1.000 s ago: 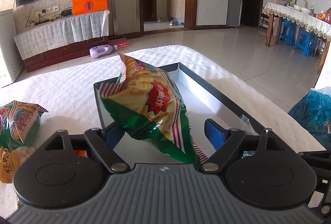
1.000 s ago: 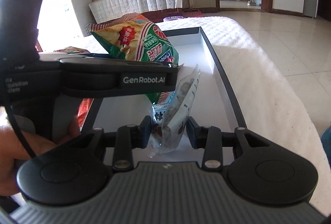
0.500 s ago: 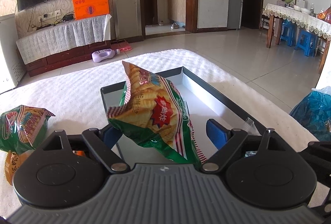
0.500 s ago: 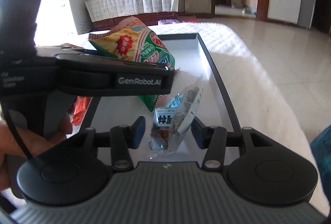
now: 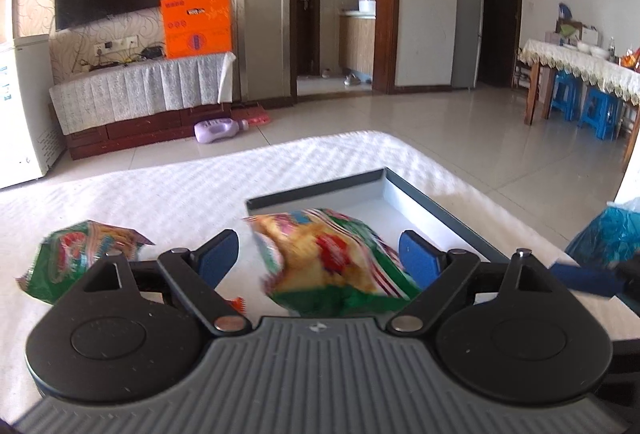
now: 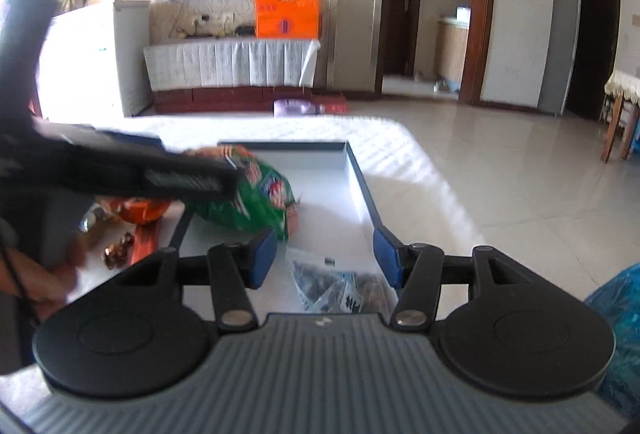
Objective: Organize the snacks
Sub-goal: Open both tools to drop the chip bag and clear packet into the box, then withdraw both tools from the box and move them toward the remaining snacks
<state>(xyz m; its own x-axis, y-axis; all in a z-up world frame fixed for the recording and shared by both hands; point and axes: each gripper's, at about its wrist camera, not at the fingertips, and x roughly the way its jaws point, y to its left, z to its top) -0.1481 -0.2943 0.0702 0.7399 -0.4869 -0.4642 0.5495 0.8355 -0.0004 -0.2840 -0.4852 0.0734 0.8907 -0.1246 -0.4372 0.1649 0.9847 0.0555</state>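
Crinkled green-and-yellow chip bag (image 5: 332, 266), red emblem, in tray (image 5: 436, 205).

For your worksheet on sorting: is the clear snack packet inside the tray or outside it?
Inside. The clear packet lies flat on the tray floor, between the open right gripper fingers, which do not touch it.

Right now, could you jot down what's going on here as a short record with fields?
surface: white textured cloth
container: shallow box with dark rim, white inside
in the box: green and yellow chip bag, small clear packet
outside the box: second green chip bag, orange wrappers, blue plastic bag
left gripper: fingers spread wide, chip bag between them, pads not touching it
right gripper: fingers apart, above the clear packet, gripping nothing
still to tidy: the snacks outside the box
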